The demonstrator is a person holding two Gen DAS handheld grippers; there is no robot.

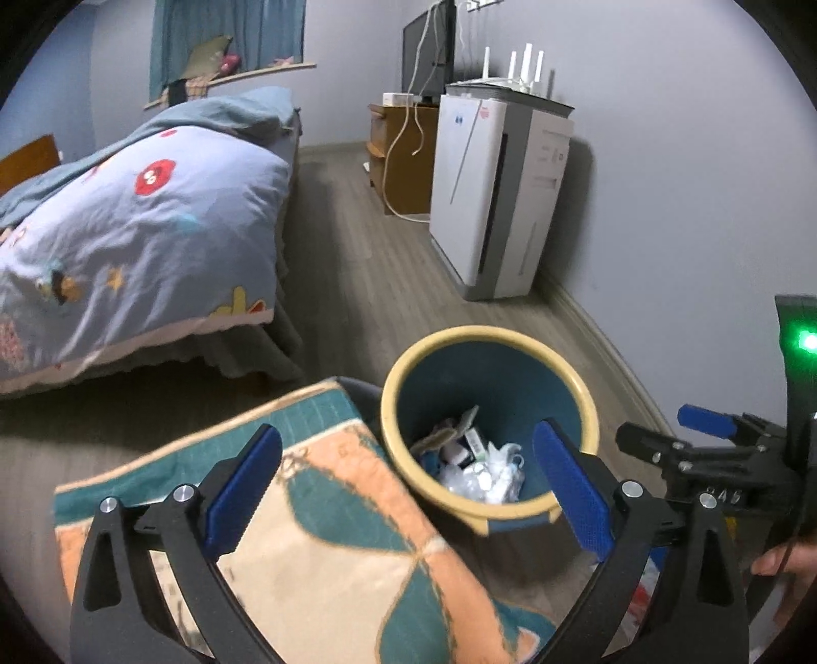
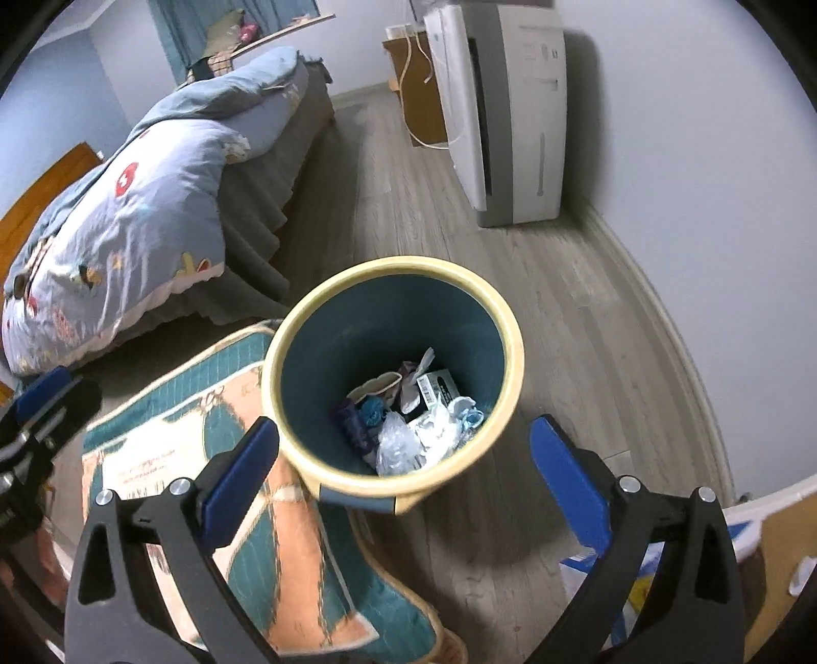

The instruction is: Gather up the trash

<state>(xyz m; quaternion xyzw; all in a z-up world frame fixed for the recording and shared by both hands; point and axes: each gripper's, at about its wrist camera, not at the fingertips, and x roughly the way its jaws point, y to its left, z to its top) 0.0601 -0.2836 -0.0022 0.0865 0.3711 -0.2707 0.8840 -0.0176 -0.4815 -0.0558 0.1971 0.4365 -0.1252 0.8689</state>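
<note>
We hold the left claw (image 1: 408, 490) and the right claw (image 2: 403, 490) spread wide, gripping nothing, above the yellow-rimmed bin (image 2: 513, 352). It stands on the wood floor (image 2: 561, 316), touching the patterned rug (image 2: 240, 490) near the bed (image 2: 127, 214), with crumpled trash (image 2: 408, 413) inside.

A: What furnishes the room?
B: A bed (image 1: 153, 214) with a blue patterned quilt (image 1: 127, 240), a wooden cabinet (image 1: 403, 153) and a white appliance (image 1: 500, 194) against pale grey walls.
A: And underfoot?
B: Grey wood-plank floor (image 2: 536, 316), with a teal-and-peach rug (image 1: 327, 536); teal curtains (image 1: 230, 36) hang behind.
</note>
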